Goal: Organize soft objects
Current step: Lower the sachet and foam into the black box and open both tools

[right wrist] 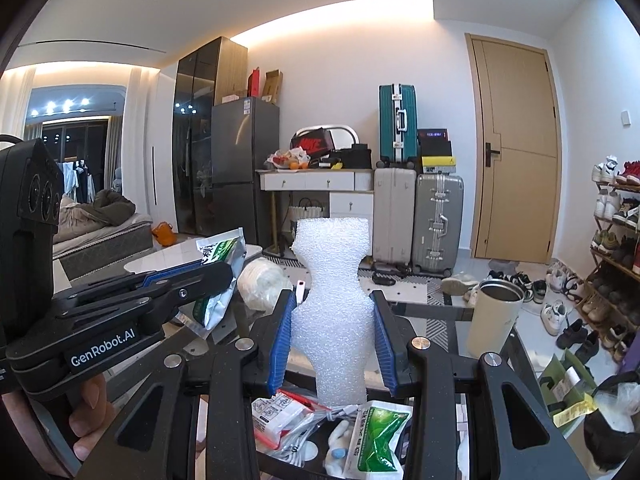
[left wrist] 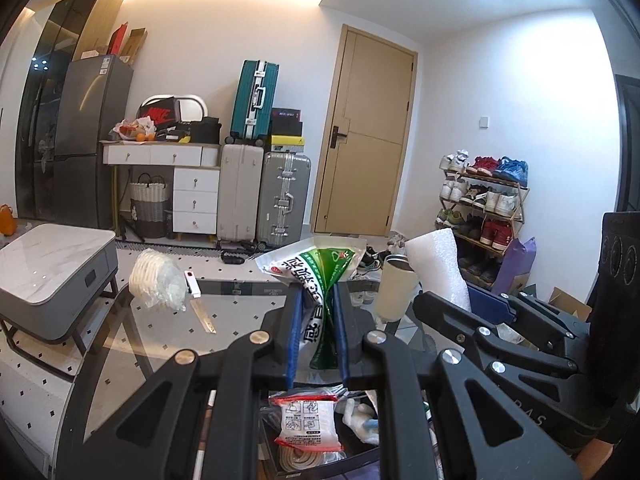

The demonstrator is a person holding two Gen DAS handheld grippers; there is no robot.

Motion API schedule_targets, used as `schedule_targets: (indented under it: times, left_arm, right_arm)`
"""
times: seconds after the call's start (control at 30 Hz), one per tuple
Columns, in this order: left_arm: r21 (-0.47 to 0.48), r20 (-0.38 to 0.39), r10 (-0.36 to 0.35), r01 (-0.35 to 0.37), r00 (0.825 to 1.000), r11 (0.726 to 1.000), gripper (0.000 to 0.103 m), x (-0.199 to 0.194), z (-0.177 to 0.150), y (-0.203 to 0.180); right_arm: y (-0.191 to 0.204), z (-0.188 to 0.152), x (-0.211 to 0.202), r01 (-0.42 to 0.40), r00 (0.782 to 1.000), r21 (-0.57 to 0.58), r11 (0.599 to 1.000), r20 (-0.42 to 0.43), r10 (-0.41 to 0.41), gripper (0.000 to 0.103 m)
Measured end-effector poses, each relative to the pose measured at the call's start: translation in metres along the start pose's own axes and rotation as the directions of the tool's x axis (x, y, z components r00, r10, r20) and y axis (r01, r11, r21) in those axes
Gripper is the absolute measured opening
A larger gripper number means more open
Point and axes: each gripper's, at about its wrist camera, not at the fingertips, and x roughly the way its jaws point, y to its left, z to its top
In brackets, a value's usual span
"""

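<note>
White foam sheet (right wrist: 330, 312) stands pinched in the right gripper (right wrist: 331, 334) jaws above the glass counter (left wrist: 168, 332); the left gripper (left wrist: 318, 332) jaws squeeze a green-and-white pouch (left wrist: 316, 276) alongside, over 1 bin of packets (right wrist: 320, 432).

Glossy plastic sachet (left wrist: 320, 280), rough white foam sheet (right wrist: 332, 304), smooth glass tabletop (left wrist: 168, 340)

"GenRobot.AI" on left tongs (right wrist: 208, 276)
</note>
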Motion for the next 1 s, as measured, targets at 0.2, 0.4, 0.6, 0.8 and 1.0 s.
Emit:
schedule_targets:
  times: [0.2,0.4,0.6,0.8,1.0]
  left_arm:
    - [-0.036,-0.098,0.015,-0.018,0.995,0.999,0.013,0.019,-0.006,0.004]
    - [-0.057,-0.256,0.002,-0.017,0.967,0.998,0.013,0.052,-0.025,0.010]
    - [-0.077,-0.400,-0.006,-0.027,0.917,0.997,0.013,0.087,-0.049,0.012]
    - [-0.079,-0.481,-0.002,-0.041,0.877,0.996,0.013,0.103,-0.067,0.011]
    - [-0.085,-0.479,-0.006,-0.040,0.878,0.996,0.015,0.102,-0.066,0.010]
  right_arm:
    - [-0.006,-0.008,0.031,0.001,0.989,0.036,0.999,-0.151,0.004,0.037]
    - [-0.009,-0.029,0.066,-0.010,0.941,0.074,0.997,-0.335,0.034,0.037]
    - [-0.014,-0.062,0.102,0.004,0.857,0.112,0.994,-0.512,0.055,0.037]
    - [-0.023,-0.076,0.115,0.011,0.826,0.132,0.991,-0.560,0.066,0.037]
    - [-0.026,-0.077,0.111,0.010,0.823,0.134,0.991,-0.564,0.068,0.037]
